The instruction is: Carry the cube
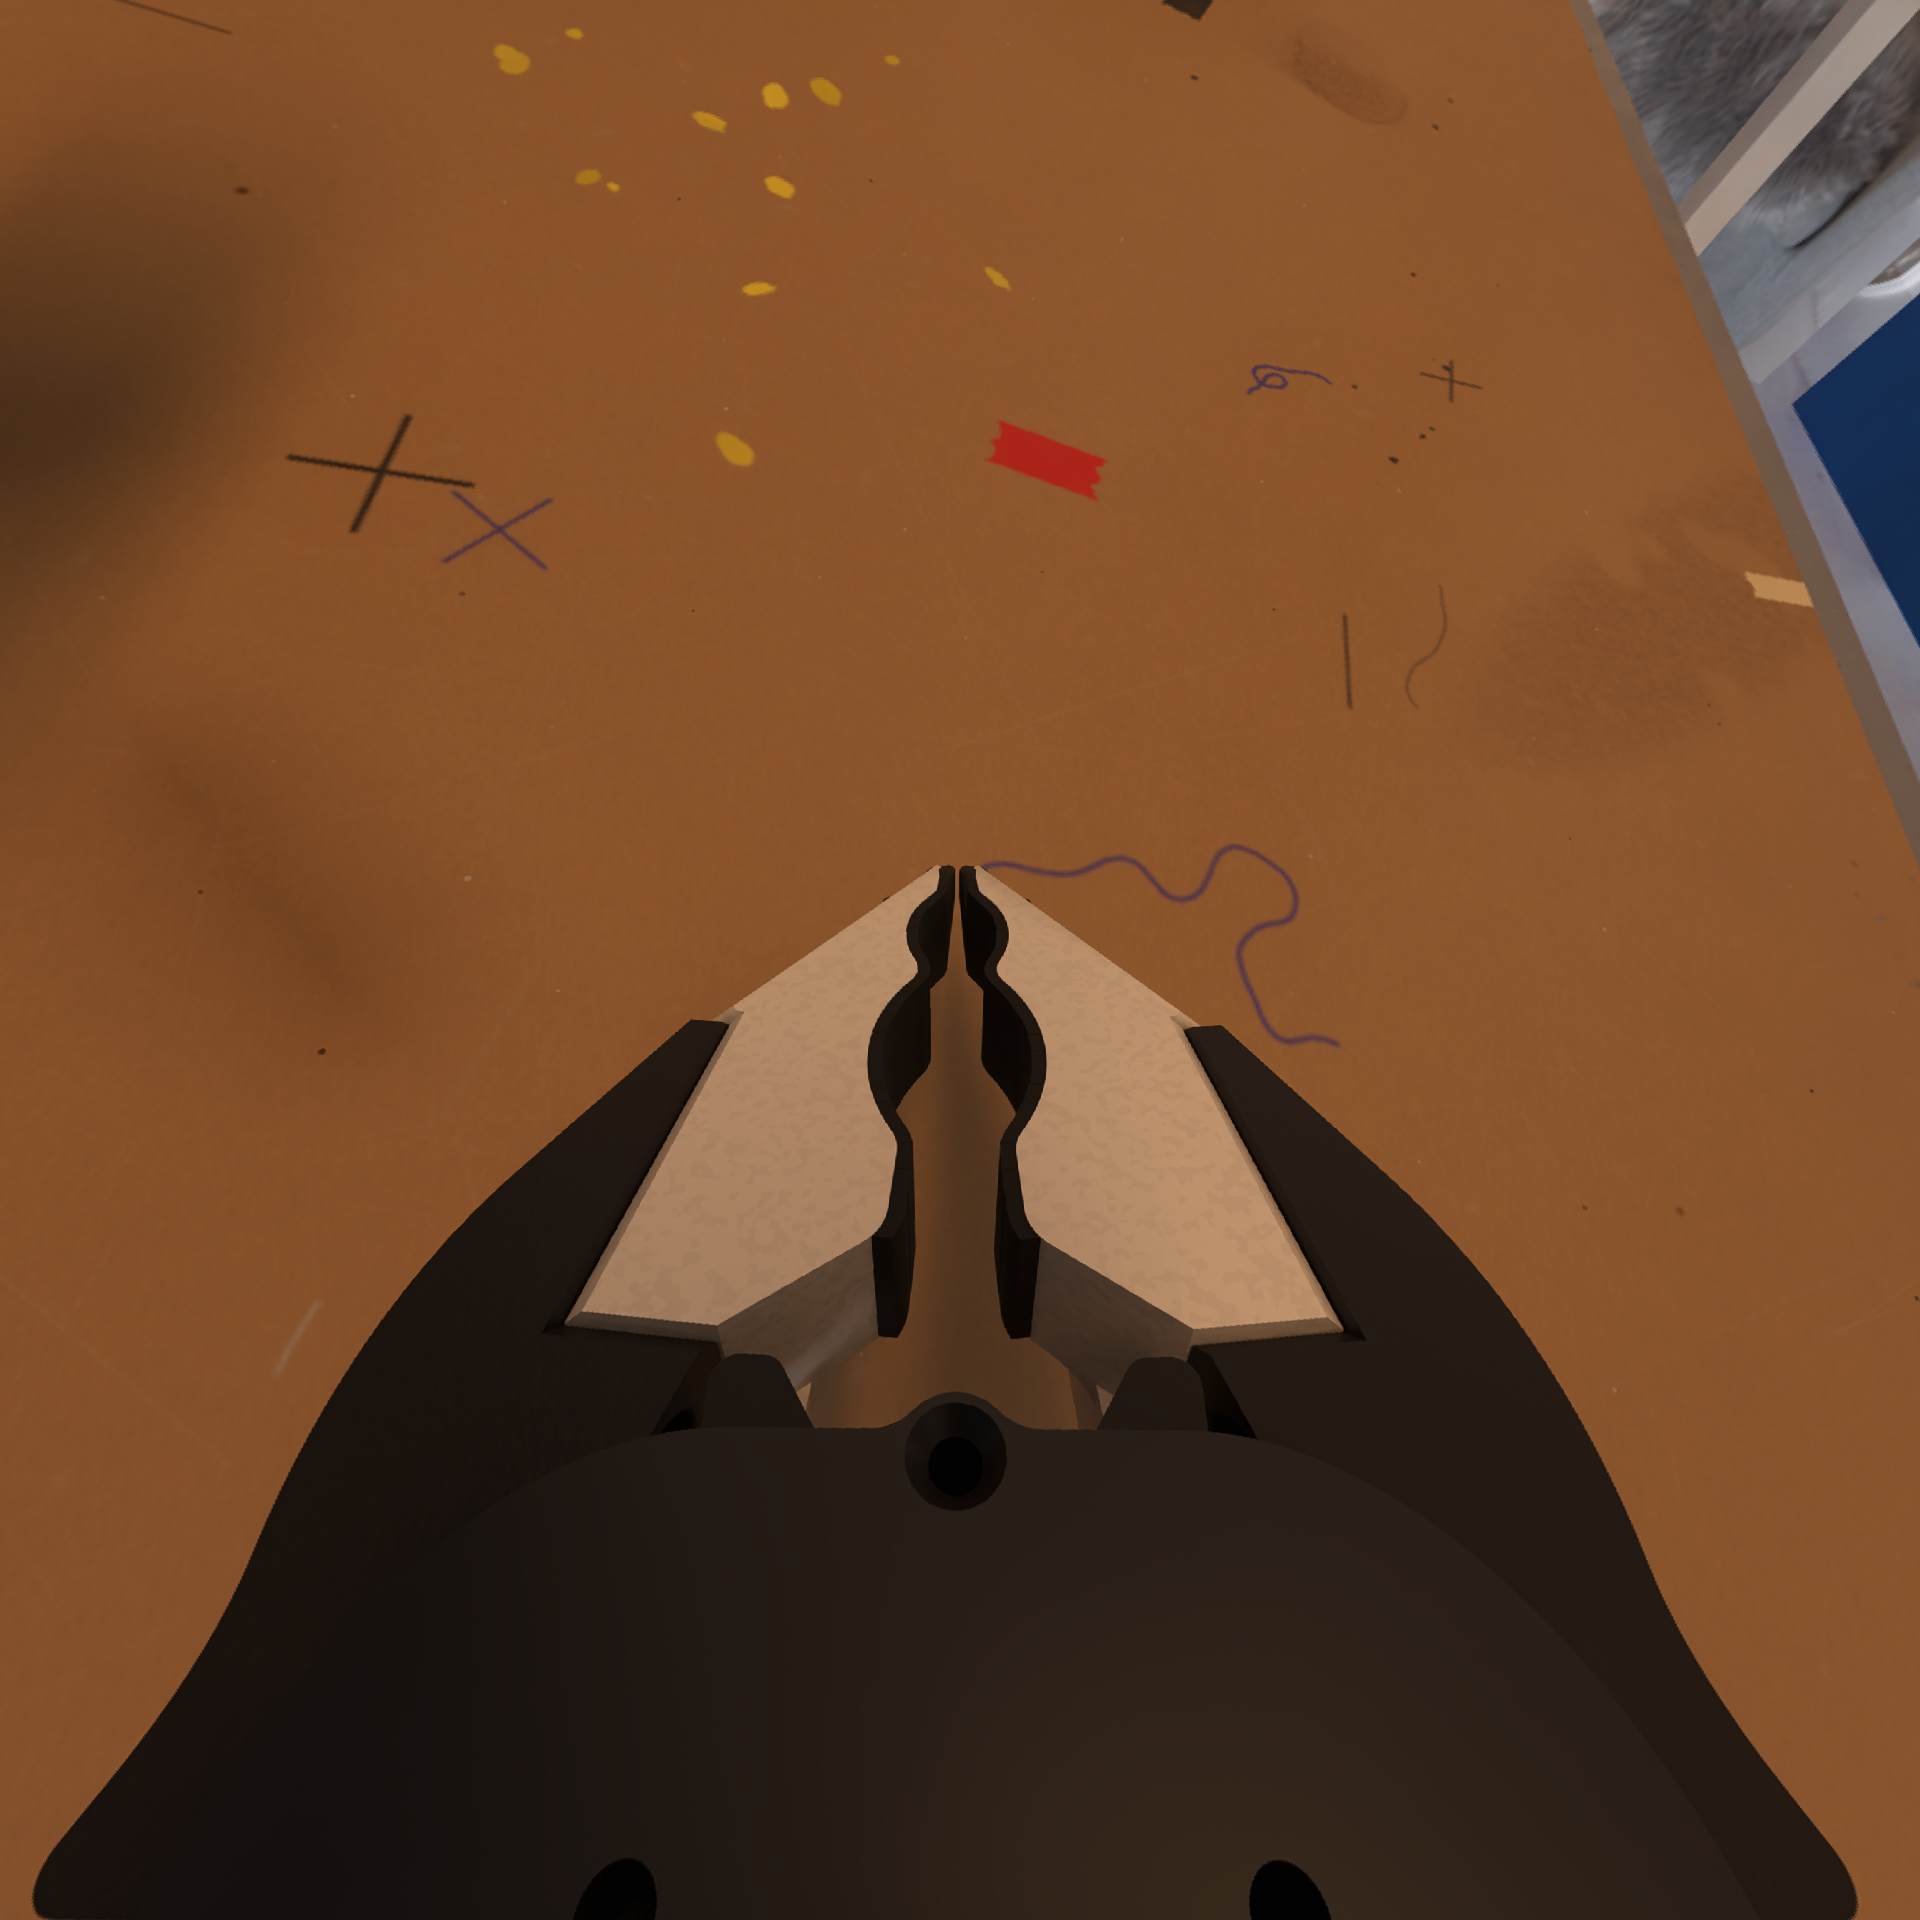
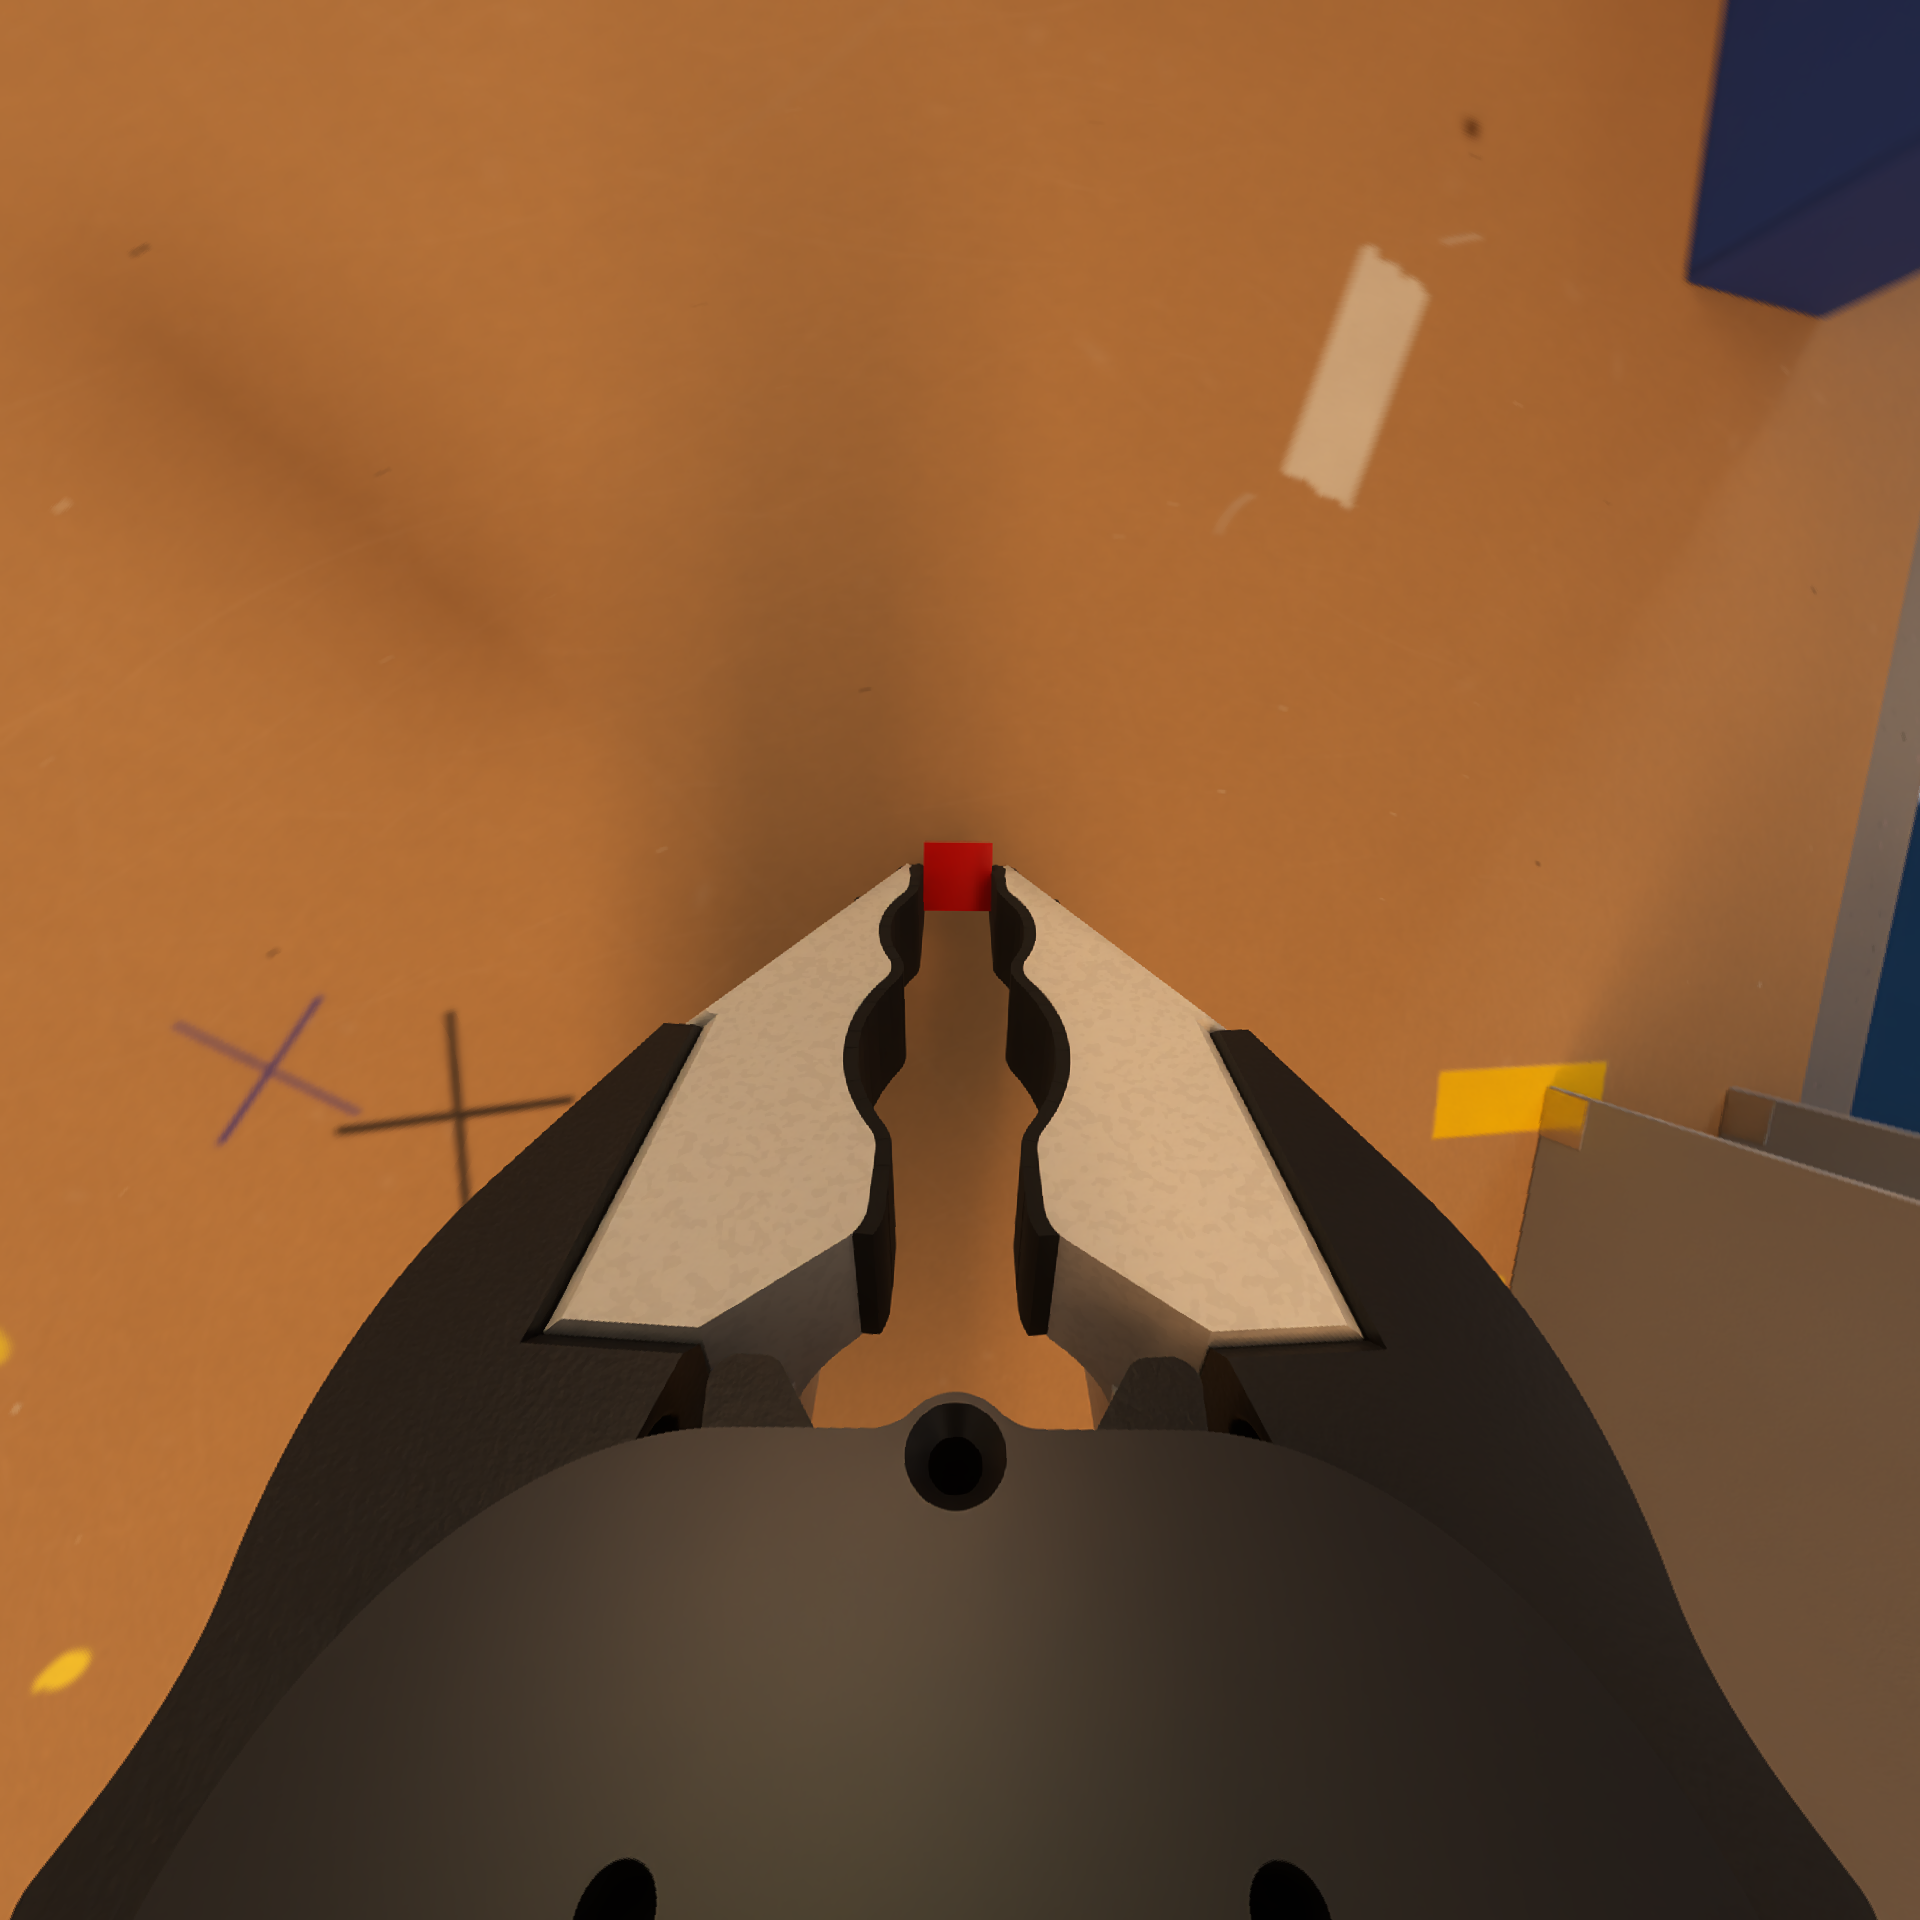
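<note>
In the right wrist view a small red cube (image 2: 957, 875) sits pinched between the tips of my right gripper (image 2: 957, 883), which is shut on it above the brown tabletop (image 2: 623, 520). A dark shadow lies on the table beyond the cube. In the left wrist view my left gripper (image 1: 957, 873) is shut with nothing between its tips, over the same brown table (image 1: 727, 675). The cube does not show in the left wrist view.
A red tape strip (image 1: 1045, 459), yellow paint spots (image 1: 774, 96) and pen crosses (image 1: 380, 473) mark the table. The table's right edge (image 1: 1766, 436) runs past a blue panel. In the right wrist view: a grey box (image 2: 1714, 1403) at right, yellow tape (image 2: 1496, 1099), pale tape (image 2: 1351, 379), a blue block (image 2: 1808, 156).
</note>
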You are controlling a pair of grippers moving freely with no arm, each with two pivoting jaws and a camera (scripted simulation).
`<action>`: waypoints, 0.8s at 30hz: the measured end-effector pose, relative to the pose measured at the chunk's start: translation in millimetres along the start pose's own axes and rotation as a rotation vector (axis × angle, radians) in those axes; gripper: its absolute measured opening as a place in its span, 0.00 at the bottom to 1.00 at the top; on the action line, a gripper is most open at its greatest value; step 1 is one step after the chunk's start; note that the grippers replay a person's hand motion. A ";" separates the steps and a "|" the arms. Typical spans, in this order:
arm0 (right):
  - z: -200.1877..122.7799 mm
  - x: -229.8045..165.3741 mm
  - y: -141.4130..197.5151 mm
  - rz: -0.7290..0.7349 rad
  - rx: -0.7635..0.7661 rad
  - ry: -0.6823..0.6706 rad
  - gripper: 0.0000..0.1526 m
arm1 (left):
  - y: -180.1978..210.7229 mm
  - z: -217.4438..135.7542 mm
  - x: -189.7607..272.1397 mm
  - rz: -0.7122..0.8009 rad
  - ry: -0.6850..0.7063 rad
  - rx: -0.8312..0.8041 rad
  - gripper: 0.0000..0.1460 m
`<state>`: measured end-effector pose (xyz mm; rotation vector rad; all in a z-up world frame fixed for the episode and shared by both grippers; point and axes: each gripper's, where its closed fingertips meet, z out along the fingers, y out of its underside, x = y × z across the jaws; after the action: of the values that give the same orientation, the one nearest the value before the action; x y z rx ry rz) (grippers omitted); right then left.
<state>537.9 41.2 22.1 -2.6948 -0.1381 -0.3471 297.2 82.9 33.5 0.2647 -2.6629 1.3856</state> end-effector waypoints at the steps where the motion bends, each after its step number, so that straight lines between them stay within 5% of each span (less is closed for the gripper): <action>1: -2.2 -7.3 0.3 -0.031 -0.003 -0.008 0.08 | -0.1 -0.1 0.4 0.000 0.004 0.001 0.00; 13: -56.3 -124.9 36.7 -0.132 -0.030 -0.182 0.08 | 1.7 1.8 2.8 0.006 0.018 -0.015 0.01; 21: -28.2 4.9 8.5 0.055 0.081 0.144 0.08 | 0.8 2.2 2.5 0.005 0.012 -0.011 0.00; 24: -1.0 24.5 7.5 0.098 0.044 0.127 0.08 | 0.5 2.0 1.6 0.002 0.008 -0.009 0.00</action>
<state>562.4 35.1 26.5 -2.6158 0.0227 -0.4772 295.4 81.4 32.3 0.2553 -2.6627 1.3721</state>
